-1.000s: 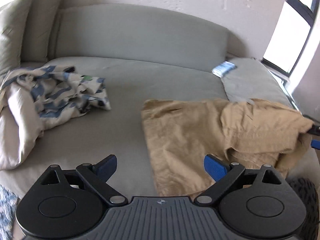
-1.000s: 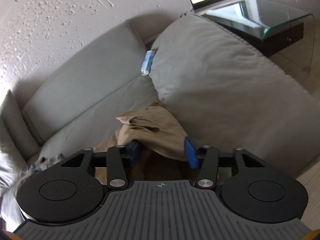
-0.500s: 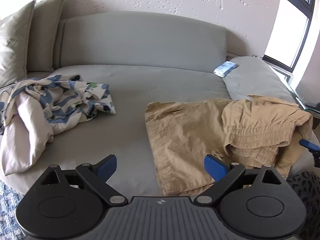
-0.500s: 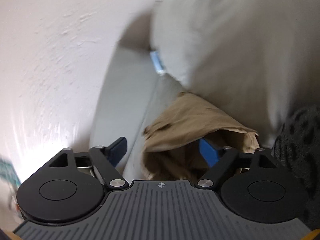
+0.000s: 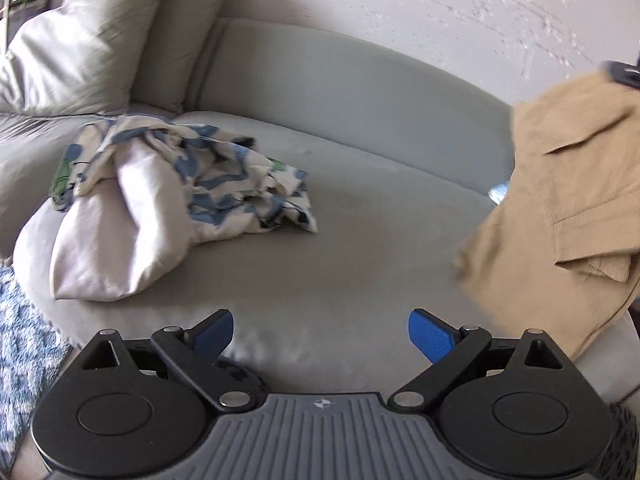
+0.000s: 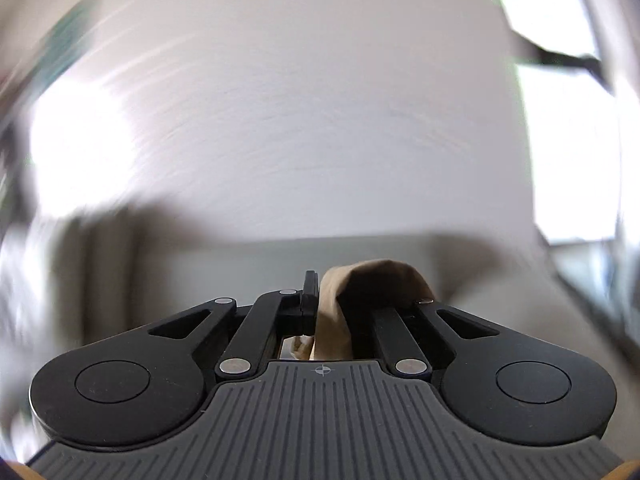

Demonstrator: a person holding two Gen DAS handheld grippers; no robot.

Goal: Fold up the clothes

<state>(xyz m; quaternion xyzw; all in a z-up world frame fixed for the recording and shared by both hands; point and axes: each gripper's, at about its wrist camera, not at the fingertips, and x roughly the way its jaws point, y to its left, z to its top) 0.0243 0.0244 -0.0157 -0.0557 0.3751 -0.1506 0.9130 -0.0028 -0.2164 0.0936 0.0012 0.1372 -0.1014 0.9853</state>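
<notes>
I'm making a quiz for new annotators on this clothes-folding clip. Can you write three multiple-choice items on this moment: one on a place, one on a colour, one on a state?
1. Where does the blue-patterned garment lie?
A. on the sofa seat, towards its left
B. on the rug
C. in the left gripper

2. What colour is the garment that the right gripper holds?
A. white
B. tan
C. green

3. How does the left gripper stand?
A. shut on cloth
B. shut on nothing
C. open, holding nothing

Key:
1 A, it is heaped on the sofa cushion near the pillows.
2 B, tan garment cloth is pinched between its fingers, and the left wrist view shows it hanging lifted at right.
3 C, its blue pads stand wide apart over bare cushion.
</notes>
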